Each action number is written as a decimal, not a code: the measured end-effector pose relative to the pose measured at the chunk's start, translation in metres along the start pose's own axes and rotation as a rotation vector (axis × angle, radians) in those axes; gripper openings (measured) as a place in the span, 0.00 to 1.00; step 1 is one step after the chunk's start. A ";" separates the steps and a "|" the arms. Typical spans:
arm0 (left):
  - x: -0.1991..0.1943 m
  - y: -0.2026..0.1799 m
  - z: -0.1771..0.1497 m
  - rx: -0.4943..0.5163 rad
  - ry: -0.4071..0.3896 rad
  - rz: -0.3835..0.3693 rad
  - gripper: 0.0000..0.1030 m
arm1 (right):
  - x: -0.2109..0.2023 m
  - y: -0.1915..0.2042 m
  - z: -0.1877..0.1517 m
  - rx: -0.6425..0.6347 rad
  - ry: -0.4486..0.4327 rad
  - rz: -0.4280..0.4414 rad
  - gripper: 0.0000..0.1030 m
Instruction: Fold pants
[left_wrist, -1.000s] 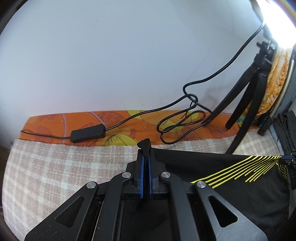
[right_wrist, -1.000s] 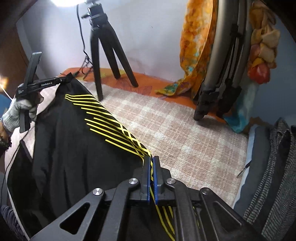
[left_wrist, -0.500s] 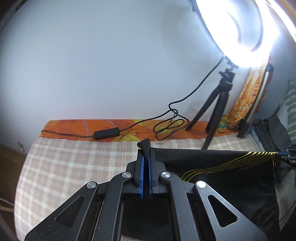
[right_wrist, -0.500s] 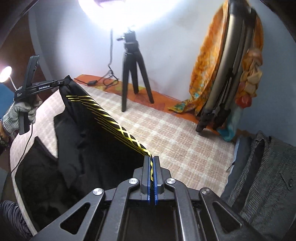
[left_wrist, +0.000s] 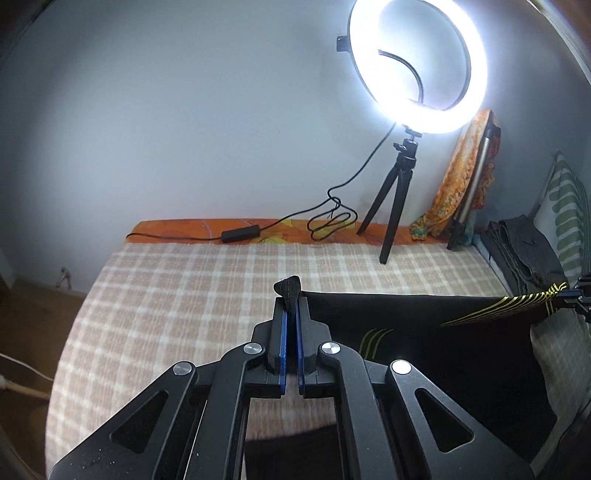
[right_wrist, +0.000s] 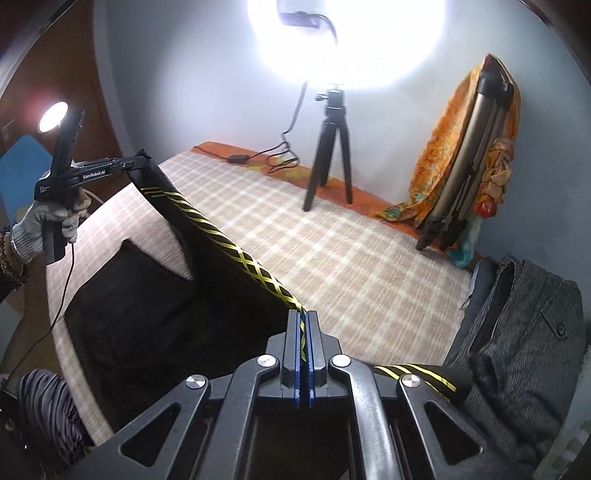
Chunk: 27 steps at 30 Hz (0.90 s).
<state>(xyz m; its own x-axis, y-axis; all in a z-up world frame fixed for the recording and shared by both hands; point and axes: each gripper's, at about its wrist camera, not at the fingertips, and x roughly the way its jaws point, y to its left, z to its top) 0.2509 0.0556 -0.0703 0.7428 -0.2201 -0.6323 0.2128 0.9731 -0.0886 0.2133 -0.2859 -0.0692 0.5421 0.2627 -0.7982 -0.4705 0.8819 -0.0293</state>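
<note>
Black pants with yellow stripes (left_wrist: 424, 332) hang stretched in the air between my two grippers, above a checked bed (left_wrist: 184, 295). My left gripper (left_wrist: 290, 295) is shut on one end of the top edge, a tuft of cloth sticking out past its tips. My right gripper (right_wrist: 303, 317) is shut on the other end, on the yellow-striped edge (right_wrist: 236, 254). In the right wrist view the left gripper (right_wrist: 138, 161) shows at upper left, held by a gloved hand. The pants (right_wrist: 155, 317) drape down onto the bed (right_wrist: 351, 258) below.
A lit ring light (left_wrist: 417, 66) on a small black tripod (left_wrist: 397, 199) stands at the bed's far edge with its cable (left_wrist: 328, 221). A folded tripod under orange cloth (right_wrist: 469, 147) leans in the corner. Grey folded clothes (right_wrist: 524, 332) lie at right.
Both grippers have risen well above the bed, lifting the pants and pulling the top edge taut. The ring light has come into full view.
</note>
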 end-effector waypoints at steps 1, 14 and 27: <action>-0.006 0.000 -0.007 0.001 0.002 0.001 0.02 | -0.004 0.006 -0.005 -0.004 0.003 0.006 0.00; -0.062 0.002 -0.087 -0.055 0.010 -0.002 0.02 | -0.024 0.066 -0.063 -0.090 0.067 0.031 0.00; -0.076 0.020 -0.174 -0.164 0.054 -0.038 0.02 | -0.020 0.105 -0.107 -0.202 0.160 0.003 0.00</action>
<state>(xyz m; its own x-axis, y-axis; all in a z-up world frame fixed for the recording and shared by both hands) 0.0879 0.1037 -0.1579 0.7003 -0.2571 -0.6659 0.1307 0.9633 -0.2345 0.0790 -0.2401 -0.1206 0.4311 0.1859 -0.8830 -0.6104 0.7808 -0.1336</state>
